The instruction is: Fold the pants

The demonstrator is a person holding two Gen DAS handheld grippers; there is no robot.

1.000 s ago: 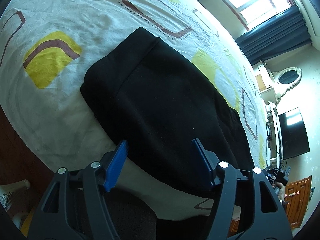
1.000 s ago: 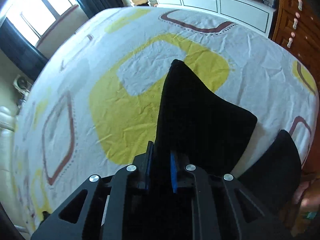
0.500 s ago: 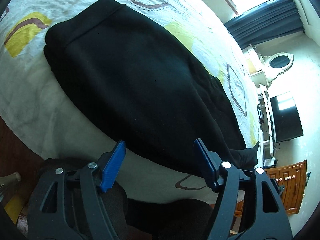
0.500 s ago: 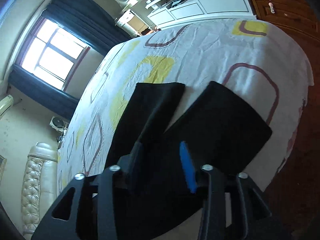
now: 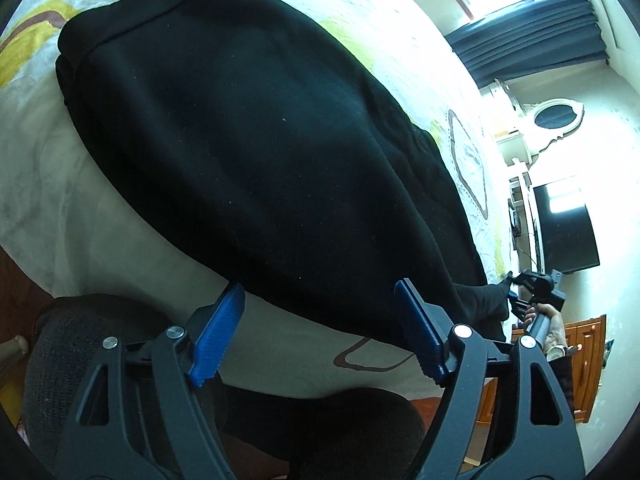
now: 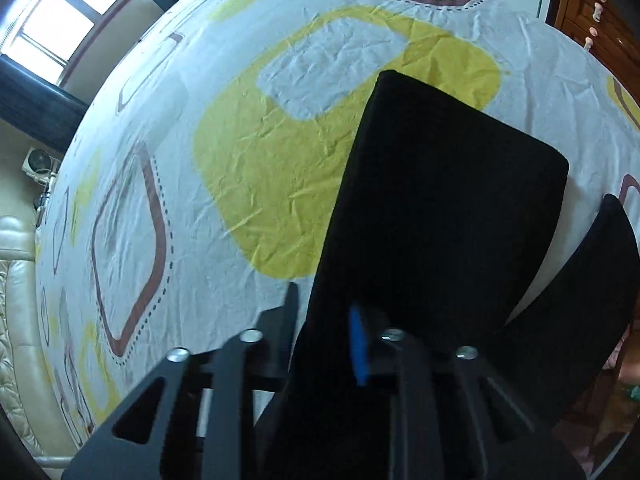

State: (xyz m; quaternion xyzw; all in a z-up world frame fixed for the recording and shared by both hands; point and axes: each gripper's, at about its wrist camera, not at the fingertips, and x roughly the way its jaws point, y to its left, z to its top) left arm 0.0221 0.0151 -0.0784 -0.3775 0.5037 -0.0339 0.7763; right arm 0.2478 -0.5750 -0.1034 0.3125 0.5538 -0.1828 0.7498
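Compared with a second ago, the left wrist view is now showing much more of the black pants, which are filling the upper and middle frame where patterned sheet used to show, and the waistband has shifted toward 11 o'clock. The left gripper is hanging over the near edge of the bed, its blue pads wide apart and opening further, with nothing pinched between them; the hem of the cloth is lying just above the pads at 12 o'clock from them. At 4 o'clock in this view a hand is holding the right gripper, which is pulling a corner of the black fabric into a point.

From the right wrist, the right gripper is closing tightly on a fold of the pants, the cloth running up between the fingers toward 1 o'clock and lying flat on the yellow-and-white sheet. Another black panel is showing at 4 o'clock, apart from the first by a sliver of sheet. A window is glowing at 10 o'clock and a wooden dresser is standing at 2 o'clock.
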